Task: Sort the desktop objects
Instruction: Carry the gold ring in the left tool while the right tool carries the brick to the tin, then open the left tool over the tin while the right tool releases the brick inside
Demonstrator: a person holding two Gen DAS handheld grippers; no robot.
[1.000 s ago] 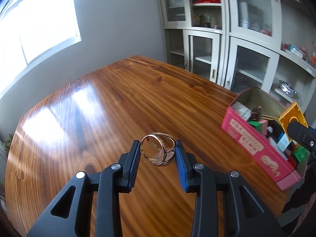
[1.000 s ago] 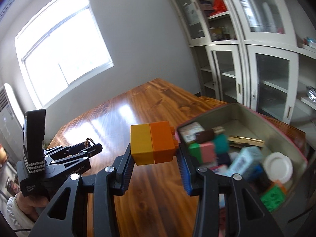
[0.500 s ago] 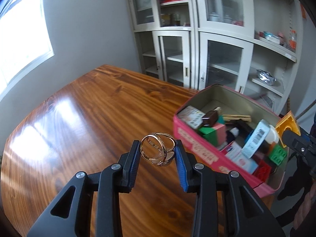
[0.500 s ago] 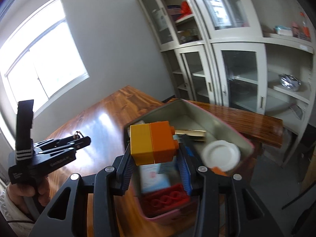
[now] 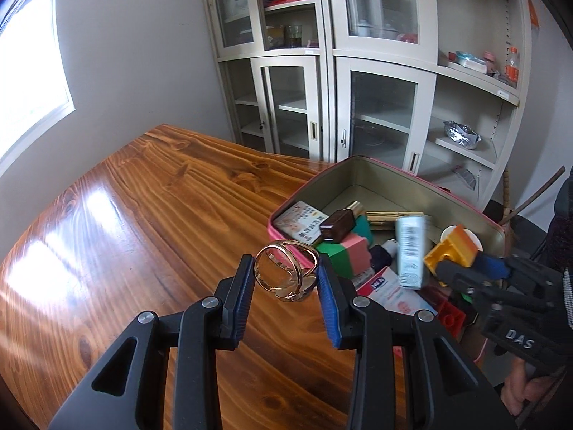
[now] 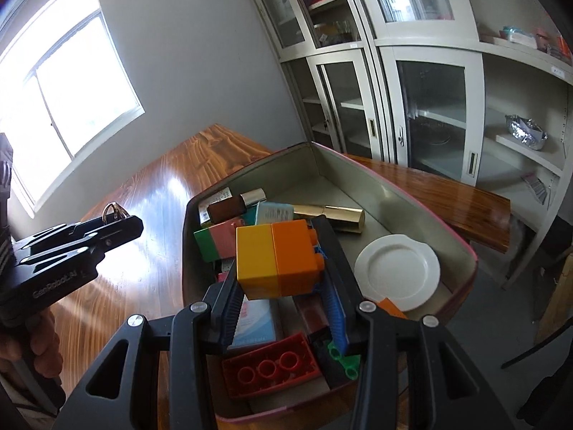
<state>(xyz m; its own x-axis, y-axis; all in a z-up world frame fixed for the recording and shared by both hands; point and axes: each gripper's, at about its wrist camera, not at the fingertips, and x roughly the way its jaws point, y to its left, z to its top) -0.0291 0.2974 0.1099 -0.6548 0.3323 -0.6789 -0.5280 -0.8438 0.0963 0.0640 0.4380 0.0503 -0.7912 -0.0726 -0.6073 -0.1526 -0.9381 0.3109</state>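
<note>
Clamped between the blue pads of the left gripper [image 5: 286, 279], a gold ring [image 5: 286, 275] is held above the wooden table [image 5: 143, 215], the jaws standing narrowly apart around it. A yellow and orange block [image 6: 277, 261] is pinched in the right gripper [image 6: 283, 286], its jaws partly closed, directly over the pink tin [image 6: 422, 215]. Beyond the block, a white plate [image 6: 397, 272], a gold tube [image 6: 333, 215] and a brown bottle [image 6: 229, 208] are seen lying inside the tin. Farther back, glass-door cabinets [image 6: 412, 107] are seen.

- Daylight is streaming in through the window [image 6: 68, 82], blowing it out white.
- Glare is streaking the table [image 5: 118, 222].
- Fisheye is bending the cabinet [image 5: 358, 71]; corners are darkening.
- A white tube [image 5: 410, 251] is blurring.
</note>
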